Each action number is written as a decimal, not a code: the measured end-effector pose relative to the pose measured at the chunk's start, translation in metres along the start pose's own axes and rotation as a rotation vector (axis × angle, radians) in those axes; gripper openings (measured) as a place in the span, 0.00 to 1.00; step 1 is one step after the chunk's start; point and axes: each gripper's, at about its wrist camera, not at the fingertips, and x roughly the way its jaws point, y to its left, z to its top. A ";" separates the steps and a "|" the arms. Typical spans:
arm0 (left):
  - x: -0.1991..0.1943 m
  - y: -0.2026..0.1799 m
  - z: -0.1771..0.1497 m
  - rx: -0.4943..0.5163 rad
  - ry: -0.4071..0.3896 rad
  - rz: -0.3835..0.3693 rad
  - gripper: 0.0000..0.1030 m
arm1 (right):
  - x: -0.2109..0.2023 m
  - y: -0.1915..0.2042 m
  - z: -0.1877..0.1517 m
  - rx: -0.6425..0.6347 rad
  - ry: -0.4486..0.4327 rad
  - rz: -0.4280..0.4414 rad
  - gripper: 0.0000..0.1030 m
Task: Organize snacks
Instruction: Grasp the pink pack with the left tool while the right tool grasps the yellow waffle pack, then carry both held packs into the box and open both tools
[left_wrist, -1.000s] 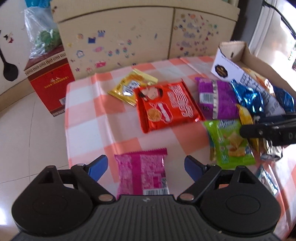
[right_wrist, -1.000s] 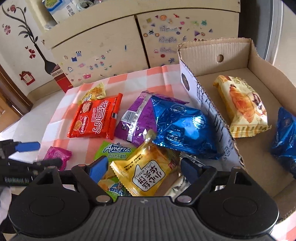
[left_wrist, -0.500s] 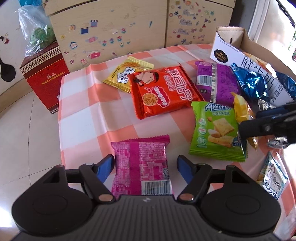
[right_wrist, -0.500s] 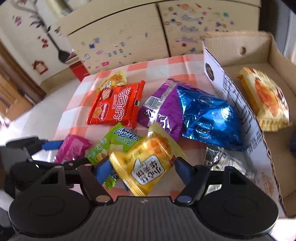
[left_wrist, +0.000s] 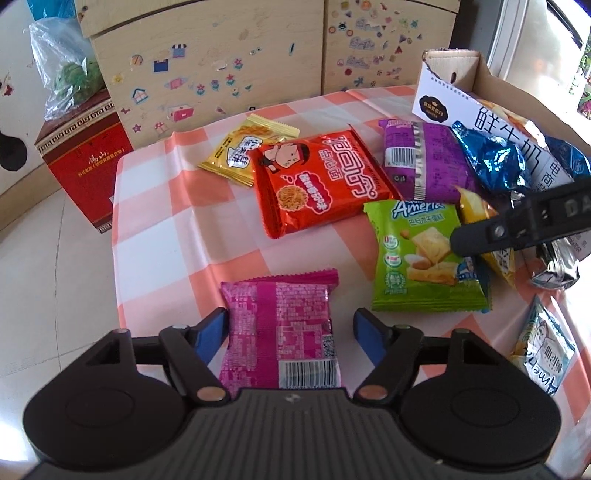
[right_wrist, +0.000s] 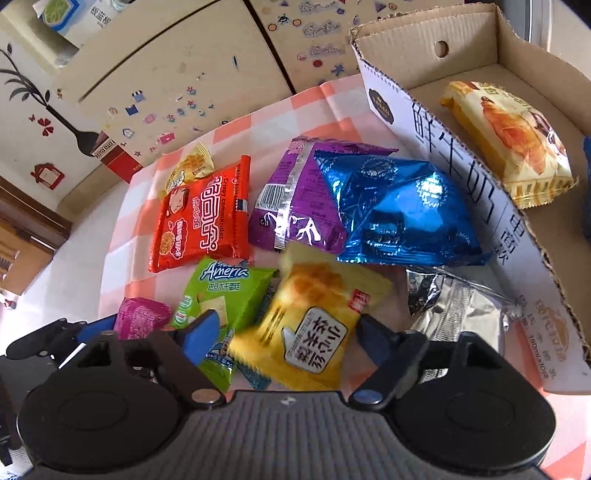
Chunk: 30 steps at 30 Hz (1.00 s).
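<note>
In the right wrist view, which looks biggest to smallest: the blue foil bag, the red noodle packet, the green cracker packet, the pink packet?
1. Blue foil bag.
2. Red noodle packet.
3. Green cracker packet, partly hidden by a gripper finger and the yellow packet, so its rank is unsure.
4. Pink packet, mostly hidden.

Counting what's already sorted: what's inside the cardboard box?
In the cardboard box: a yellow croissant pack and a blue packet cut off by the frame edge; the rest is out of view.

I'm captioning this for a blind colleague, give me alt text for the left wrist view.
The left gripper straddles a pink snack packet on an orange-checked tablecloth, its jaws just closing in. Beyond lie red, green and purple packets beside a cardboard box.
</note>
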 end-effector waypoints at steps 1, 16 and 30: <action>-0.001 0.000 0.000 0.005 -0.005 0.005 0.62 | 0.000 0.000 0.000 -0.001 -0.004 0.006 0.74; -0.007 -0.008 0.006 0.031 -0.056 0.027 0.50 | -0.017 0.022 -0.002 -0.211 -0.073 -0.001 0.55; -0.023 0.009 0.023 -0.076 -0.129 0.009 0.50 | -0.039 0.025 0.006 -0.233 -0.152 0.017 0.56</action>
